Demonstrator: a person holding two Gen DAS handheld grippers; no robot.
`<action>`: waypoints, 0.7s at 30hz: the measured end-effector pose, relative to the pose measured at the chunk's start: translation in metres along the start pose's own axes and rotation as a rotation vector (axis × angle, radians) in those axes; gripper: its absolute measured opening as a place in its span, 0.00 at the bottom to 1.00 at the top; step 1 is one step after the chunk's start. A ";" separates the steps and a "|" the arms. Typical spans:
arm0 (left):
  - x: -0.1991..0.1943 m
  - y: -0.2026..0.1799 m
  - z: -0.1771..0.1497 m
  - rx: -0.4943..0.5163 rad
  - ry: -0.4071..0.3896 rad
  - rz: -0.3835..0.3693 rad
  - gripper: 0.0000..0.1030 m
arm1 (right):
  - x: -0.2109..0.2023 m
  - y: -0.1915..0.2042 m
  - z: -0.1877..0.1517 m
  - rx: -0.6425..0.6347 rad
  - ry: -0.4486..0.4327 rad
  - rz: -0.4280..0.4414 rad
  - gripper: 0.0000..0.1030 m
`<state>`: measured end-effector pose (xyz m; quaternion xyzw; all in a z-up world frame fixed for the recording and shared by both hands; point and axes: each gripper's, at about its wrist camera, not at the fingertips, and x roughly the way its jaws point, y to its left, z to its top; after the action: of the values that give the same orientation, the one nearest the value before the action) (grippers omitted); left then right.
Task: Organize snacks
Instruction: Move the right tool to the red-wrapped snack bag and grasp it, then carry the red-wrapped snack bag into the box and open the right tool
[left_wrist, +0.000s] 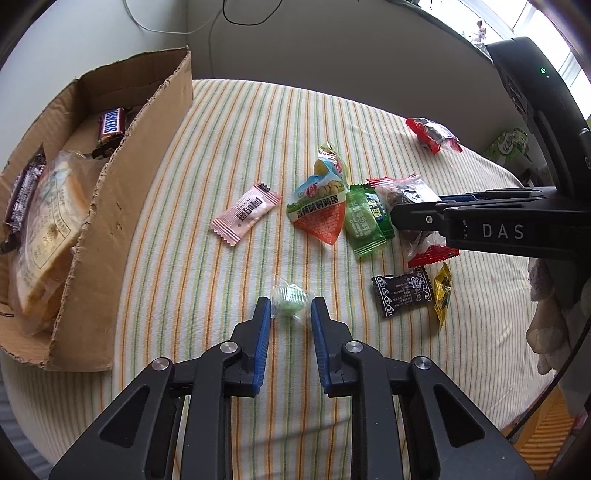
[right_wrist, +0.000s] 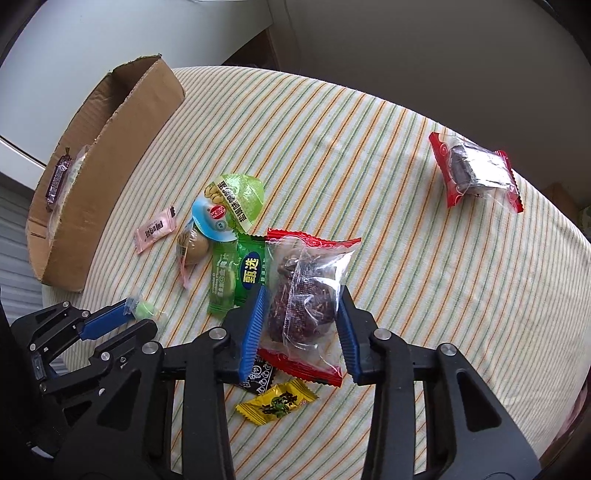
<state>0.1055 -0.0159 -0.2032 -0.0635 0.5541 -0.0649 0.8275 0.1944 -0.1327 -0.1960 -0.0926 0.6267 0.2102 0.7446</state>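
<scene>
Cardboard box (left_wrist: 122, 206): placed at the left edge of the striped tablecloth (left_wrist: 229, 140); a Snickers bar (left_wrist: 110, 127) and a bagged bread slice (left_wrist: 48, 221) are contained in it.
Pink candy (left_wrist: 245, 214): laid flat between box and snack cluster.
Left gripper (left_wrist: 290, 314): clenched on the small green candy (left_wrist: 290, 301), which is pinched between the blue pads.
Right gripper (right_wrist: 301, 321): clamped on the red-edged clear pastry packet (right_wrist: 306, 295), which is held at both sides.
Second red packet (right_wrist: 476, 170): located far right, well apart.
</scene>
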 end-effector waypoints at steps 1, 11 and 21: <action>-0.001 0.001 0.000 -0.004 0.001 -0.005 0.19 | -0.001 0.001 -0.002 0.000 -0.005 -0.003 0.38; -0.012 0.008 -0.001 -0.026 -0.007 -0.018 0.19 | -0.019 -0.001 -0.013 -0.006 -0.031 -0.014 0.38; -0.038 0.009 0.008 -0.032 -0.048 -0.041 0.19 | -0.049 0.002 -0.012 -0.006 -0.075 -0.022 0.38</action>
<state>0.0995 -0.0001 -0.1674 -0.0896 0.5335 -0.0712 0.8380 0.1771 -0.1454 -0.1502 -0.0939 0.5968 0.2070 0.7695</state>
